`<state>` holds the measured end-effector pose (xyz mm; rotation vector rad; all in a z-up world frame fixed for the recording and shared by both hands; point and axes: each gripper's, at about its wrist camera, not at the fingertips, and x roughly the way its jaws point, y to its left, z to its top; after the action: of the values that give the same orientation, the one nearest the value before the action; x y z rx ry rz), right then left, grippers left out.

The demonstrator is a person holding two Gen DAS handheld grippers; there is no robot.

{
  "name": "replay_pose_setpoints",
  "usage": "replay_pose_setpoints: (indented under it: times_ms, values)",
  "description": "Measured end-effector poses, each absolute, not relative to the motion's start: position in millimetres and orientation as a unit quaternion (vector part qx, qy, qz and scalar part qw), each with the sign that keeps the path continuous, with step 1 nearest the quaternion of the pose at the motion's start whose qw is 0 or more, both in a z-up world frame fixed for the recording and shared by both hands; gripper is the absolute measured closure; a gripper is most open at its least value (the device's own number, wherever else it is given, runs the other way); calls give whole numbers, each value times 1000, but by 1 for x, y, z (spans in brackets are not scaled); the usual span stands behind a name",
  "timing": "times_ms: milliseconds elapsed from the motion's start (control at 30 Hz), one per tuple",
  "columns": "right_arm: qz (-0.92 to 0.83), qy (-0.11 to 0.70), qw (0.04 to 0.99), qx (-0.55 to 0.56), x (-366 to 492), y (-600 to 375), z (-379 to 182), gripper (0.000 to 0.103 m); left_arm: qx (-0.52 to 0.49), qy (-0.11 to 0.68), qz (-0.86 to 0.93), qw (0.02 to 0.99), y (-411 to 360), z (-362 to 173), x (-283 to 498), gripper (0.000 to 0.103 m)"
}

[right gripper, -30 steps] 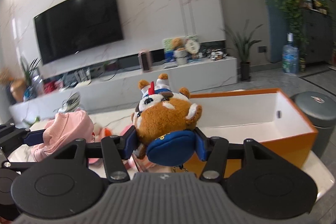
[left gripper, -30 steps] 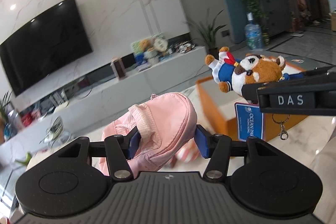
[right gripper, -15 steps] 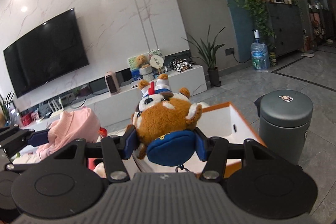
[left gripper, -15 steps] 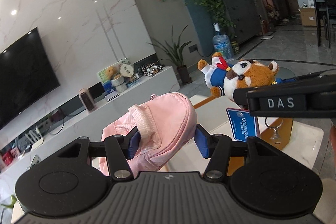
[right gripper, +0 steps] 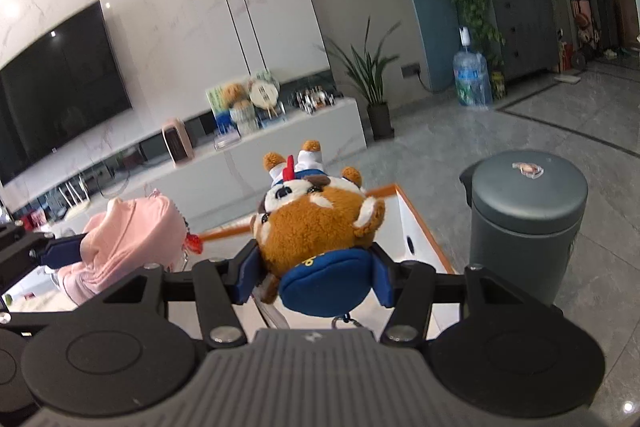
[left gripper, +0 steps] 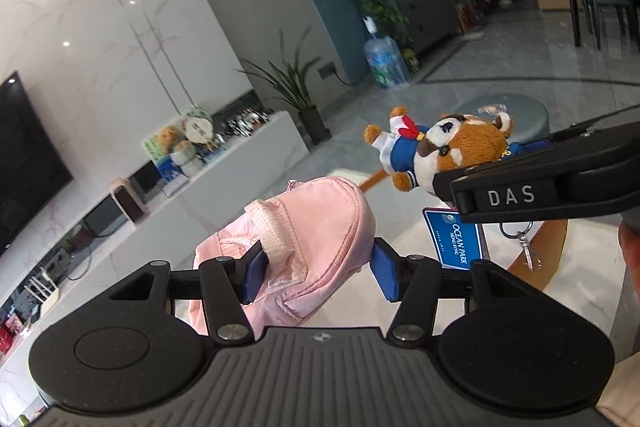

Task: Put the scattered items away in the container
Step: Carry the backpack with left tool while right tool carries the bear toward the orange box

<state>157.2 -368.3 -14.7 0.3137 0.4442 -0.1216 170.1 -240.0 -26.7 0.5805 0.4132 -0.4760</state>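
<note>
Both grippers have swung rightward since the earlier frames, each gripping its load above the orange box point(right gripper: 420, 223).
We hold the pink pouch point(left gripper: 312, 239) in our left gripper point(left gripper: 318, 273) and the plush toy point(right gripper: 320, 223) in our right gripper point(right gripper: 314, 277); both are soft, light, best pinched mid-body. Box floor largely hidden.

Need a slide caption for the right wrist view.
Right gripper holding a plush toy above the orange box.

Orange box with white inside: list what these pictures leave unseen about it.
- Right wrist view: the orange box floor and contents are hidden behind the brown plush toy and right gripper.
- Left wrist view: only an orange sliver shows below the right gripper's arm; the pink pouch covers the rest.
</note>
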Motion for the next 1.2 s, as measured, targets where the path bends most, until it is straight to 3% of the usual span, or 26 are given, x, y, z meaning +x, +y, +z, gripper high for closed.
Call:
replay_pose_setpoints:
  times_ms: [233,667,1200]
  values:
    - [-61,262,950,161,184,-377,-39,45,298,249,-244,889,-247,-54,196,39]
    - [-79,281,941,170,198,-370,-67,45,350,267,-261,859,-254,-88,214,38]
    - [-75,283,943,161,208,-359,-78,43,314,316,-257,857,-253,-97,235,32]
